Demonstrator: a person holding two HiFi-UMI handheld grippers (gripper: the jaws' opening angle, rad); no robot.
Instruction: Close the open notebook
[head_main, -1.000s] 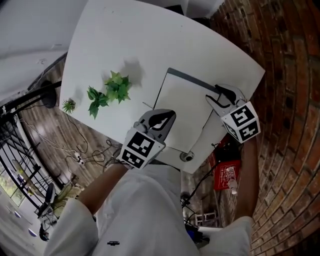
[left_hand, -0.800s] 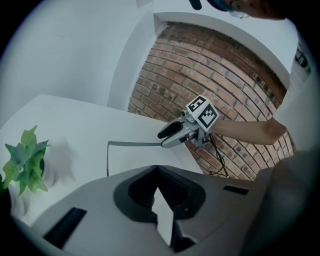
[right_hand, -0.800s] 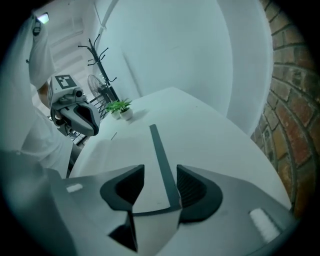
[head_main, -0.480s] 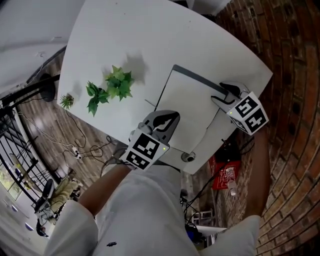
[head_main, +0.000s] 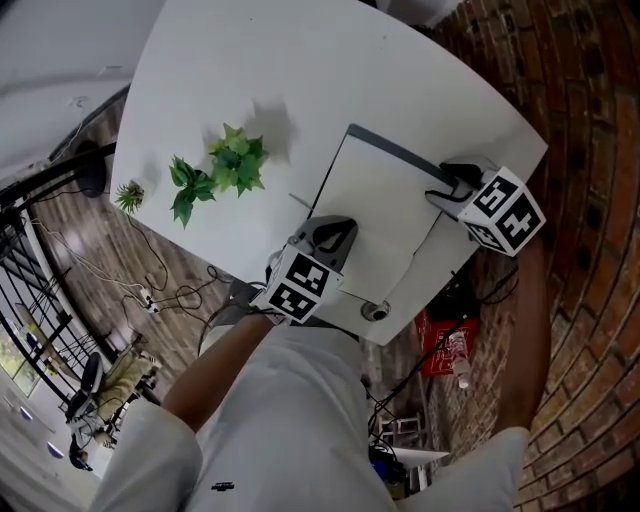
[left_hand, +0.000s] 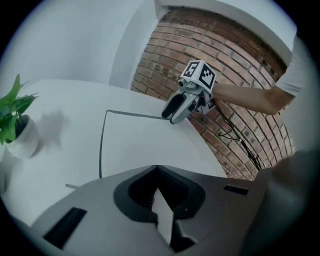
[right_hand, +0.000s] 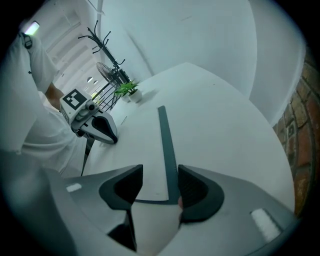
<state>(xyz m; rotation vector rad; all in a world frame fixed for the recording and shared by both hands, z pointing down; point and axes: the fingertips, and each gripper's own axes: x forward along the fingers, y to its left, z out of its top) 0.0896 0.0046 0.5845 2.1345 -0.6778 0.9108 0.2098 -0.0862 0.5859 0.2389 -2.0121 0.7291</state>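
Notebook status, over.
Left gripper shut, empty. Right gripper: jaws just opened, astride corner of flat white notebook with dark grey spine. Green potted plant stands clear.

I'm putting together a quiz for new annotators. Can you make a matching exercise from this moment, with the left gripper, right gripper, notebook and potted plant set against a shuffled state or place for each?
Things:
1. left gripper
2. right gripper
3. notebook
4. potted plant

States or places:
A. stands on the table, left of the notebook in the head view
B. jaws apart, astride a notebook corner
C. jaws together
D. lies flat, dark strip along its far edge

Pairs: 1-C, 2-B, 3-D, 4-A.

The right gripper's jaws have just been opening. The corner lies between them, ungripped.
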